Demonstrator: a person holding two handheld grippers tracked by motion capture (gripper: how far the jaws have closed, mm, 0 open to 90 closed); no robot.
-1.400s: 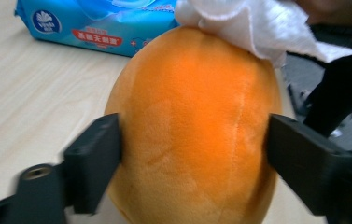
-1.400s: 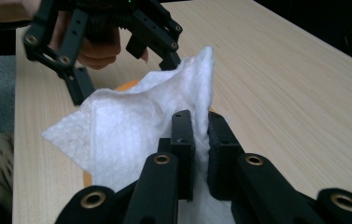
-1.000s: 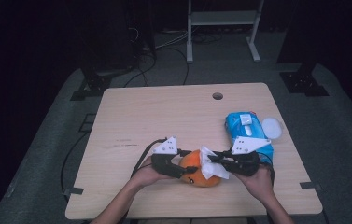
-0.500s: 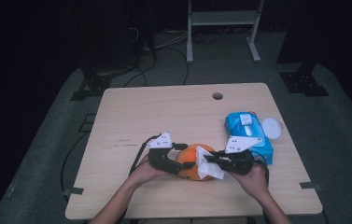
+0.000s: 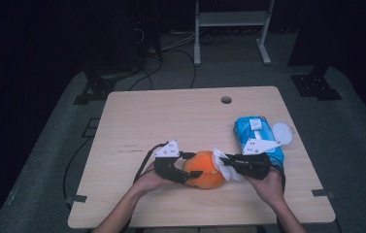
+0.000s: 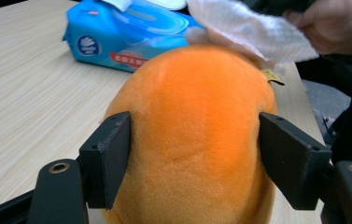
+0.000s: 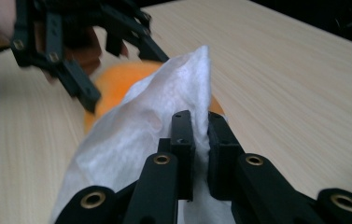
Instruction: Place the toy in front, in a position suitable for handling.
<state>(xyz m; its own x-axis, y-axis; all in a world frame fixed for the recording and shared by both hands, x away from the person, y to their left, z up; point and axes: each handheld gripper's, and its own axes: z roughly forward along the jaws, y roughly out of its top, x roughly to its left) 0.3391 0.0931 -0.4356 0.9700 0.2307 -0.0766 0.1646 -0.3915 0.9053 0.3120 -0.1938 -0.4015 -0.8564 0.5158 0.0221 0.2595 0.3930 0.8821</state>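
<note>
Near the table's front edge (image 5: 195, 221), left gripper (image 6: 194, 154) seemingly clasps orange plush (image 6: 192, 135); right gripper (image 7: 200, 126) pinches wipe (image 7: 131, 135).

blue wipes pack (image 6: 127, 35) — round logo and red strip, lettering illegible

Light wooden table (image 5: 171, 116), orange plush toy (image 5: 205, 170), blue wipes pack (image 5: 256, 133)

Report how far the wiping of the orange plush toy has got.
Done: a white wipe is out of the blue wipe pack and clamped in the right gripper. In hand: the left gripper straddles the orange plush toy, its jaws having just been opening, pads at its sides, while the wipe lies on the toy's top. Left: the rest of the toy's surface, probably.
</note>
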